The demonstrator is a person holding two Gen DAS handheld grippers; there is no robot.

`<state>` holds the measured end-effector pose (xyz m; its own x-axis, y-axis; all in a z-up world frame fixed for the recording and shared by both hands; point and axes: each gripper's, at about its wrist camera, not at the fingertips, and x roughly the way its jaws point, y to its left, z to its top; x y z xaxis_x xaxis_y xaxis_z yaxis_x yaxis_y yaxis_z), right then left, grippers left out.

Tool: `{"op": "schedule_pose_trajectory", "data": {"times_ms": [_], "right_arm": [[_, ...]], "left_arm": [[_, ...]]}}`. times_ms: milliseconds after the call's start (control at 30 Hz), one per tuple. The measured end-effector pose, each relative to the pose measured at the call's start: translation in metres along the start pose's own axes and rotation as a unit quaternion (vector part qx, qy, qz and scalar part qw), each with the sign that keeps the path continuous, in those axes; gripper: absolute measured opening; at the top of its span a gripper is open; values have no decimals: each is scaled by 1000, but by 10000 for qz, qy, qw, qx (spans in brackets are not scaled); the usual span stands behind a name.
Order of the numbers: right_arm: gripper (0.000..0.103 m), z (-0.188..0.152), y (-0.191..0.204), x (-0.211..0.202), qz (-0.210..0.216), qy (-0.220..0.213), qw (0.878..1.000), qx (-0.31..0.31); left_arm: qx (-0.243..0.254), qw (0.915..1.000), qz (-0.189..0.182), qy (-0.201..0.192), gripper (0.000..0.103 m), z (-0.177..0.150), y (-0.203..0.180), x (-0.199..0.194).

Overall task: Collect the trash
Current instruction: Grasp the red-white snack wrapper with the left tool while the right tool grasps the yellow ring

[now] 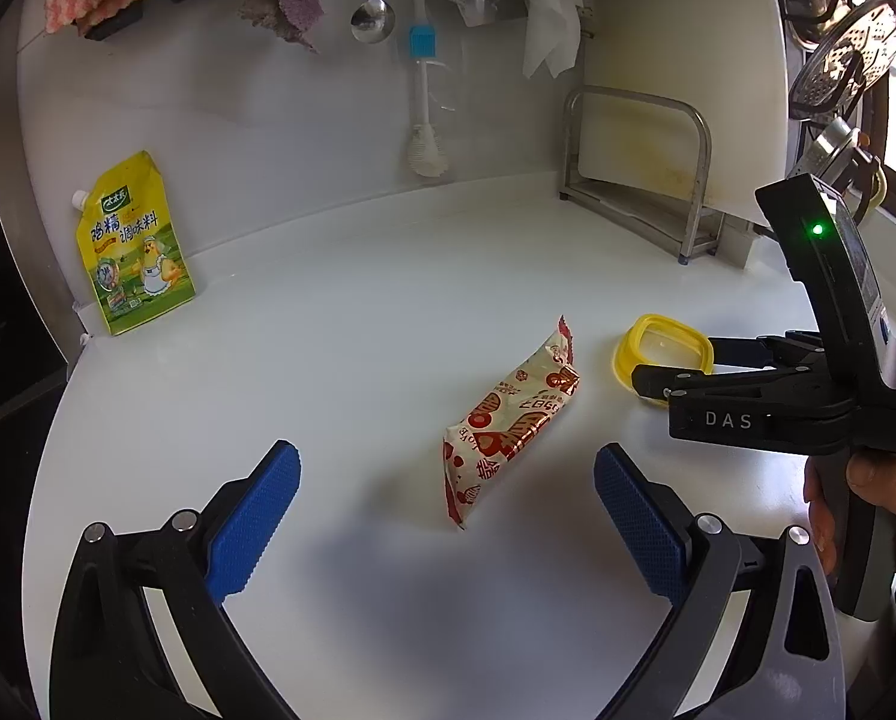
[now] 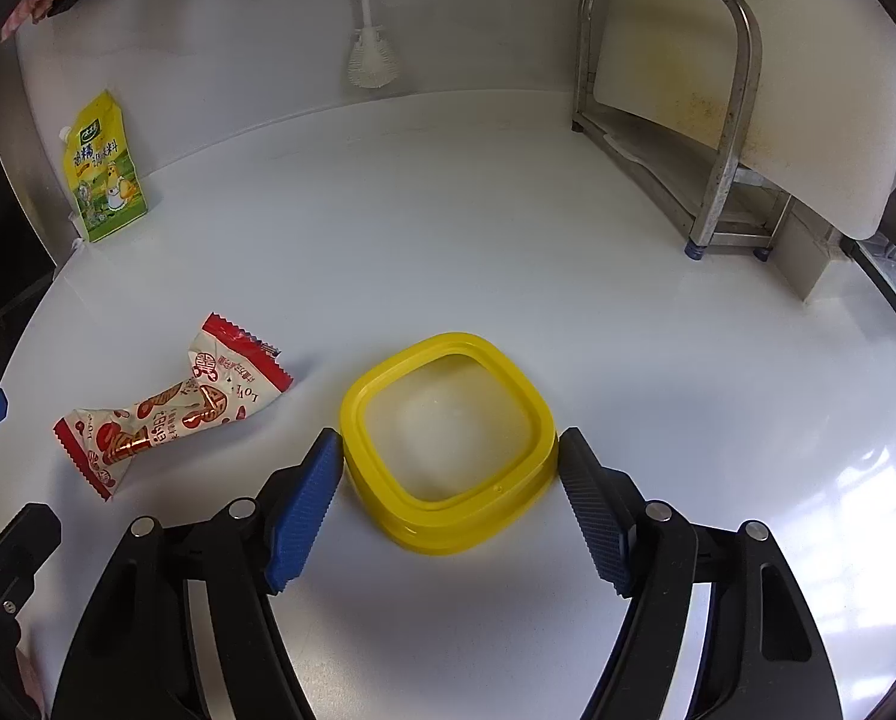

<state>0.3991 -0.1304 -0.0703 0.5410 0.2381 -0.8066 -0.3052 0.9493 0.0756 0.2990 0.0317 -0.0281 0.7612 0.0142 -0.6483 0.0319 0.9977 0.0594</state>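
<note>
A red-and-white snack wrapper (image 1: 508, 414) lies crumpled on the white counter (image 1: 327, 330), just ahead of my left gripper (image 1: 446, 453) and between the lines of its blue pads. That gripper is open and touches nothing. To the wrapper's right, a yellow square lid ring (image 1: 628, 348) lies flat. My right gripper (image 2: 449, 438) straddles the lid ring (image 2: 448, 342), its two pads against the ring's left and right edges. In the right wrist view the wrapper (image 2: 171, 408) lies to the left of the ring. A hand holds the right gripper (image 1: 676, 360) by its handle.
A yellow seasoning pouch (image 1: 135, 246) leans against the back wall at the left. A steel rack (image 1: 640, 168) holding a white cutting board (image 2: 808, 90) stands at the back right. A bottle brush (image 1: 423, 120), a spoon and cloths hang on the wall.
</note>
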Motion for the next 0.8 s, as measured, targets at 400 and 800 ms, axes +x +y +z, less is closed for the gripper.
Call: {"op": "schedule_pose_trajectory", "data": {"times_ms": [400,800], "right_arm": [[70,-23,-23,-49,243,-348,9966,701],[70,-41,-44,-71,921,-549,9859,1285]], "left_arm": [[-93,9997,-189,112,97,0,-1,8],[55,9993,-164,329,97,11,0,36]]}}
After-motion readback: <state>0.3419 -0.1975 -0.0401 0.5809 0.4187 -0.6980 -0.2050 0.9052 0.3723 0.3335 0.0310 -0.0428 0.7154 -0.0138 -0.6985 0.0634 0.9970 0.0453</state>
